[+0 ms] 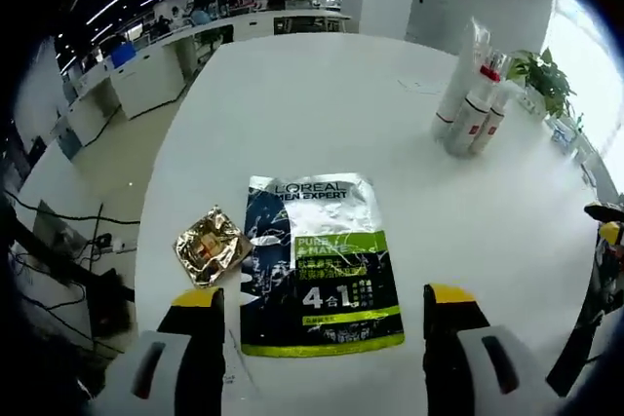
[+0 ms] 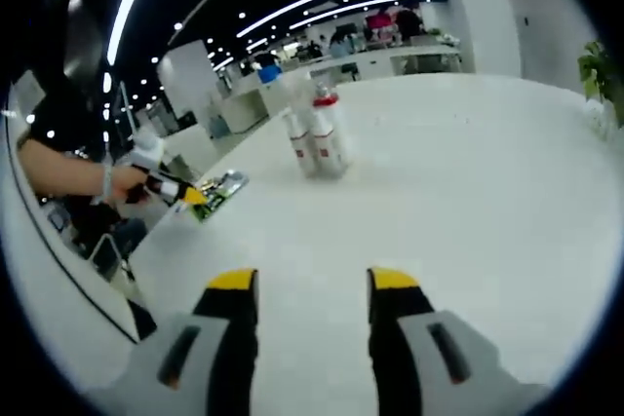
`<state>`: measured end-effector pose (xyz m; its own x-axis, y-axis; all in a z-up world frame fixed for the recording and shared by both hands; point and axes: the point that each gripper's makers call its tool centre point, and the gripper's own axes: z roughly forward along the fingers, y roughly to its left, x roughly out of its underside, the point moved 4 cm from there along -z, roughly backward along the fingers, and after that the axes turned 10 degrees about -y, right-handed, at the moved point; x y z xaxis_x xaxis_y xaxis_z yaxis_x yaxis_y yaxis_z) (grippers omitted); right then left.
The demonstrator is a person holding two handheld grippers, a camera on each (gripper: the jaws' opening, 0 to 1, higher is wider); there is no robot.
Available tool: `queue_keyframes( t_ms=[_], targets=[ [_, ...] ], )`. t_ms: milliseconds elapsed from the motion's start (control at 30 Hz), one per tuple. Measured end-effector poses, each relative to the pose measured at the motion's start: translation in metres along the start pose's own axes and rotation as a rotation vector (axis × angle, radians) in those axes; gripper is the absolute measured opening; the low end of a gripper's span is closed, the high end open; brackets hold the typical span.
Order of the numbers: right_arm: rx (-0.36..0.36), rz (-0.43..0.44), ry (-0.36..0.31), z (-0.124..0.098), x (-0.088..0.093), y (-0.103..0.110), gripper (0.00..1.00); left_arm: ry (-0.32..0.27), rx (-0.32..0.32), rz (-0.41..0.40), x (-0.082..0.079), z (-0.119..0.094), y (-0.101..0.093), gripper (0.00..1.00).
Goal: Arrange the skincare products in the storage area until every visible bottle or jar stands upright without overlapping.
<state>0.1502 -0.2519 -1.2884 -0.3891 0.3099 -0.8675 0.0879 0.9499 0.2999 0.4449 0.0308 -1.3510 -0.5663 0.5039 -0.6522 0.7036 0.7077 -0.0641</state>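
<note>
Skincare bottles: three slim white bottles with red bands, wrapped together in clear plastic, standing as one tight cluster on the far right part of the white surface in the left gripper view; leaning with the fisheye, so true tilt cannot be told. In the right gripper view the same cluster is standing upright ahead of the jaws, well apart from them.

L'Oreal Men Expert pouch: lying flat on the surface, silver top, dark and green print, between the two left jaws and just beyond their tips. In the right gripper view it is showing small at the left edge of the surface.

Gold foil packet: crumpled, lying just beside the pouch's left edge, near the surface's edge.

Left gripper: jaws standing wide open, yellow-tipped, gripping nothing, hovering over the near end of the pouch. In the right gripper view it is being held by the person's hand at the left, near the pouch.

Right gripper: jaws parted, yellow-tipped, nothing between them, pointing across bare surface toward the bottles.

Potted plant: standing at the far right edge of the surface, near the bottles.

Room: open office with desks and ceiling light strips lying beyond the surface.
</note>
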Motion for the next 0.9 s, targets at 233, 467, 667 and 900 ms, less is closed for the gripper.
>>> queue_keyframes(
  t_ms=[233, 467, 667, 900],
  targets=[
    [0.028, 0.012, -0.007, 0.006, -0.005, 0.001, 0.42, 0.05, 0.015, 0.023, 0.008, 0.013, -0.005, 0.89],
    [0.035, 0.002, -0.002, 0.007, -0.006, 0.003, 0.41, 0.061, -0.013, 0.033, 0.008, 0.021, -0.001, 0.93],
    [0.043, -0.012, 0.003, 0.005, -0.007, 0.003, 0.4, 0.036, -0.025, 0.011, 0.006, 0.024, -0.001, 0.94],
    [0.058, -0.018, -0.003, -0.004, -0.001, 0.004, 0.38, -0.025, -0.025, 0.011, 0.005, 0.021, 0.002, 0.78]
  ],
)
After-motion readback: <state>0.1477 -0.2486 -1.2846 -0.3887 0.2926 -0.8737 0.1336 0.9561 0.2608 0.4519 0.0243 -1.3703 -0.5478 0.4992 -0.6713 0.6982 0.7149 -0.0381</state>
